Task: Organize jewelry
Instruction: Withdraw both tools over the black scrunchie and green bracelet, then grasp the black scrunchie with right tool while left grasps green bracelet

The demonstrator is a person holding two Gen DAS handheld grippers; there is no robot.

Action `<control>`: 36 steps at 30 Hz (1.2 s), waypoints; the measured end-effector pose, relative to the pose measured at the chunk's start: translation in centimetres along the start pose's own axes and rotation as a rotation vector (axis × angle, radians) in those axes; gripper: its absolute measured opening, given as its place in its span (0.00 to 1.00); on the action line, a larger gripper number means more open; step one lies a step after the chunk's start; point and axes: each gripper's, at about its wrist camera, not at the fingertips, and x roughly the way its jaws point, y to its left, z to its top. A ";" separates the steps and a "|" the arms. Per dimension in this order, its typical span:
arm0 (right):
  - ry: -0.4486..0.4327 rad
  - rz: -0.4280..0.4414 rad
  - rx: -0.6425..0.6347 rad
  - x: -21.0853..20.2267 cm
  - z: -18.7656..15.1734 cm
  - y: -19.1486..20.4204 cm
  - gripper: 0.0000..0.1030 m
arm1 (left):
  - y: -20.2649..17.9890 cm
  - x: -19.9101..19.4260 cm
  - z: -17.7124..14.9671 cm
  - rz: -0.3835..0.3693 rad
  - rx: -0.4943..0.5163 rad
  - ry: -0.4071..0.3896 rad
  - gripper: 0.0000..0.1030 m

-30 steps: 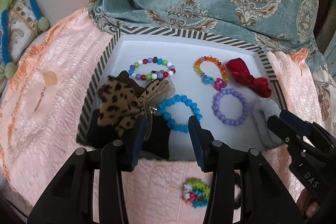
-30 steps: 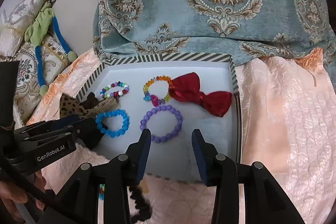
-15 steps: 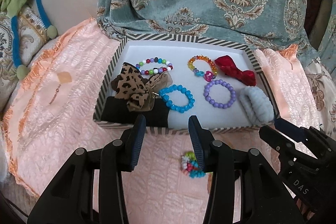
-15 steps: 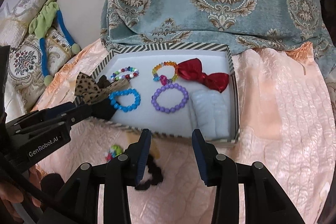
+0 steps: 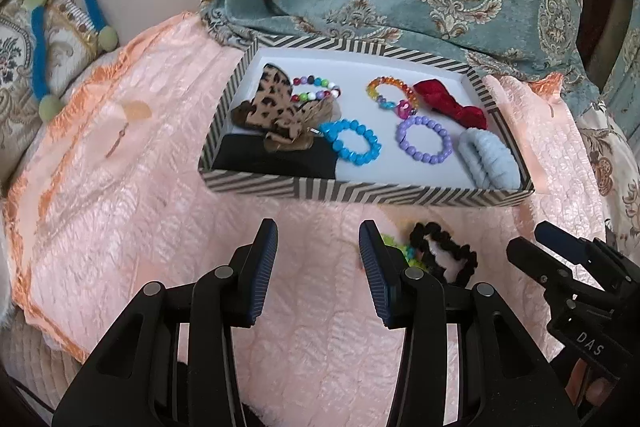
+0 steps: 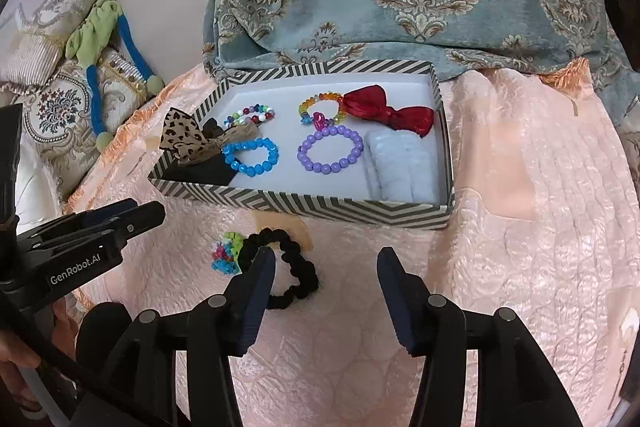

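Both tongs pulled back from box (image 6: 304, 205); right tongs (image 6: 326, 281) widening, empty.

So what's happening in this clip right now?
A person with a gripper in each hand is sorting hair ties and bracelets into a striped box on a peach cloth. Both the left gripper and right gripper are empty, the right one's jaws having just opened wider. A black scrunchie and a multicoloured scrunchie lie outside the box.

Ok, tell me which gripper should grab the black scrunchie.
Probably the right gripper: its jaws have just been opening, empty, and the black scrunchie lies beside its left finger. The left gripper sits further aside.
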 end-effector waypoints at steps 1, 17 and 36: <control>0.000 0.001 -0.003 0.0 -0.1 0.1 0.49 | 0.1 0.0 -0.2 0.000 -0.001 0.001 0.41; 0.102 -0.055 -0.084 5.6 -1.3 1.7 0.35 | 1.2 1.1 -2.5 -0.026 -0.045 0.073 0.42; 0.091 -0.080 0.000 4.0 -1.7 -2.9 0.11 | -0.8 4.9 -1.3 -0.095 -0.043 0.153 0.51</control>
